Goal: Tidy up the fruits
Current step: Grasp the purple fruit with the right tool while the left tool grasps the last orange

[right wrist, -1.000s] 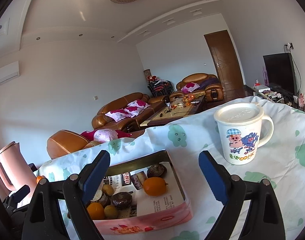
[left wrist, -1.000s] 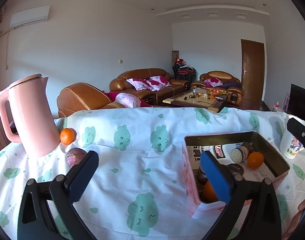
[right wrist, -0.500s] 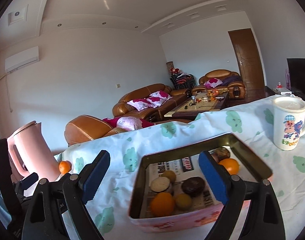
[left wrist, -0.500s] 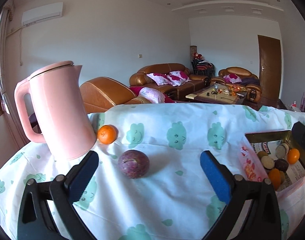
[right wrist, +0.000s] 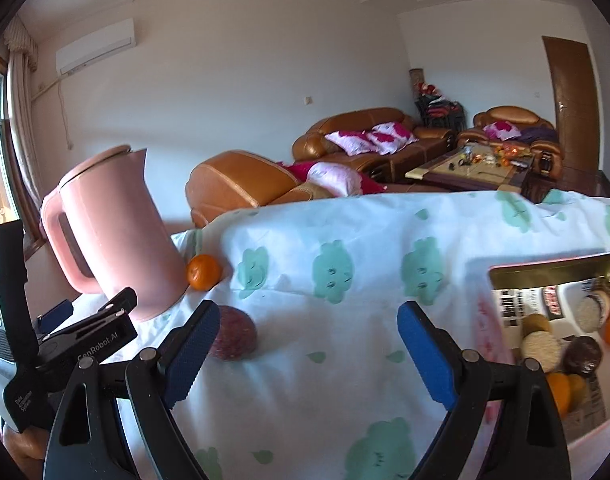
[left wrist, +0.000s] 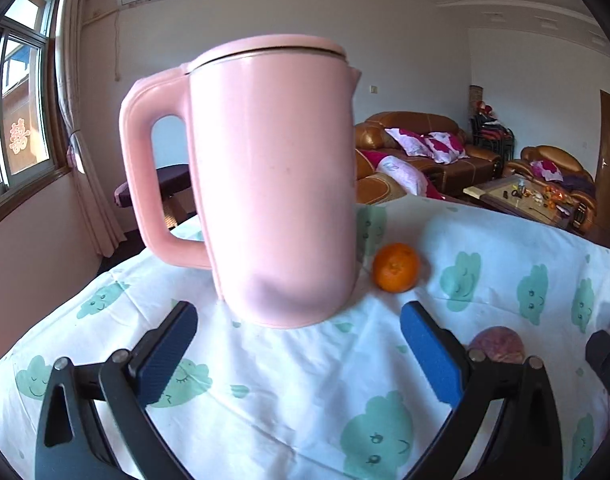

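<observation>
Nearby, pink kettle (left wrist: 273, 184), orange (left wrist: 395, 267) beside it, purple fruit (right wrist: 233, 333) closer.

Bright daylight from the window (left wrist: 19, 120) — fisheye-bent edges, slight blur at right.

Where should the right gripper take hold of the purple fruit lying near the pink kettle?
Grip the purple fruit across its round middle, coming from the front and slightly above. It lies free on the tablecloth, apart from the kettle and orange, just ahead of the open right gripper.
</observation>
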The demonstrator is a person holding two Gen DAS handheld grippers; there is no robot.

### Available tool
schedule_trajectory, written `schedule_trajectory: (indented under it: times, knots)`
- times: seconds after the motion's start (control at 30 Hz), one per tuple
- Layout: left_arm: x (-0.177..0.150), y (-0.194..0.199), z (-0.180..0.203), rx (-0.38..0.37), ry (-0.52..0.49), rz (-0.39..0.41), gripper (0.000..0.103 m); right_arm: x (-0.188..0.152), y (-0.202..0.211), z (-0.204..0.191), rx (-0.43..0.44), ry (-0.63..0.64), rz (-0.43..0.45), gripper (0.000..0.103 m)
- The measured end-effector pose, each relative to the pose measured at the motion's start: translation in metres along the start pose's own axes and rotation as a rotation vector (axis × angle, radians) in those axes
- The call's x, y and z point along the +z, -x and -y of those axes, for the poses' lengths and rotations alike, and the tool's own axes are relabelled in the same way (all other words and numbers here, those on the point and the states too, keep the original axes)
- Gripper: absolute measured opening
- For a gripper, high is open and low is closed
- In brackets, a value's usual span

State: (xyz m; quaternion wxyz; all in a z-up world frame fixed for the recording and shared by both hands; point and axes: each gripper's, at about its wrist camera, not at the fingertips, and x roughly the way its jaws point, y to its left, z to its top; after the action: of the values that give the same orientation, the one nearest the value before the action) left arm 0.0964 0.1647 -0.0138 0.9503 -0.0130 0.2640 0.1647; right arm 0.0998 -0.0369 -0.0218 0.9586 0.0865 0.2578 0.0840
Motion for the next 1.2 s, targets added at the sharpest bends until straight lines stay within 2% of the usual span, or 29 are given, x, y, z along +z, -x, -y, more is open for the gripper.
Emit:
schedule_trajectory:
  times: [0.13,0.3,0.4,0.43,0.47,0.57,0.67,0.73,0.8,0.9,1.0,1.13,1.2]
  knots:
    - [0.0,-0.01,-0.005,0.036,-0.022,-0.035,0.103,0.0,-0.046,-0.026,0.073,0.052,-0.16,0.091]
    - [-0.001,-0.015,-0.002,0.039,-0.043,-0.063,0.103,-0.003,-0.086,-0.043,0.095,0.061,-0.292,0.09]
    - [-0.001,-0.02,-0.004,0.001,-0.032,-0.1,0.103,-0.006,-0.098,-0.044,0.107,0.054,-0.369,0.067]
    - [-0.001,-0.02,-0.004,-0.002,-0.026,-0.106,0.103,-0.005,-0.096,-0.042,0.127,0.039,-0.356,0.056]
    - [-0.002,-0.021,-0.003,0.0,-0.028,-0.107,0.103,-0.005,-0.094,-0.039,0.163,0.027,-0.356,0.055]
    - [-0.003,-0.018,0.006,-0.008,-0.061,-0.093,0.103,-0.006,-0.09,-0.03,0.159,-0.021,-0.345,0.055]
    - [0.003,-0.01,0.021,-0.059,-0.083,-0.065,0.103,-0.002,-0.074,-0.002,0.111,-0.132,-0.261,0.055]
    - [0.012,-0.01,0.041,-0.099,-0.12,-0.06,0.103,0.006,-0.06,0.016,0.033,-0.167,-0.185,0.055]
    - [0.023,-0.017,0.065,-0.108,-0.156,-0.056,0.103,0.013,-0.047,0.034,-0.027,-0.192,-0.116,0.055]
    - [0.033,-0.038,0.1,-0.086,-0.195,-0.069,0.102,0.019,-0.037,0.05,-0.097,-0.189,-0.057,0.055]
    - [0.034,-0.068,0.126,-0.016,-0.212,-0.147,0.095,0.021,-0.037,0.061,-0.097,-0.229,-0.049,0.055]
    - [0.034,-0.093,0.14,0.091,-0.174,-0.211,0.093,0.022,-0.044,0.065,-0.082,-0.243,-0.07,0.055]
    - [0.034,-0.103,0.137,0.133,-0.111,-0.259,0.093,0.023,-0.046,0.065,-0.072,-0.246,-0.075,0.055]
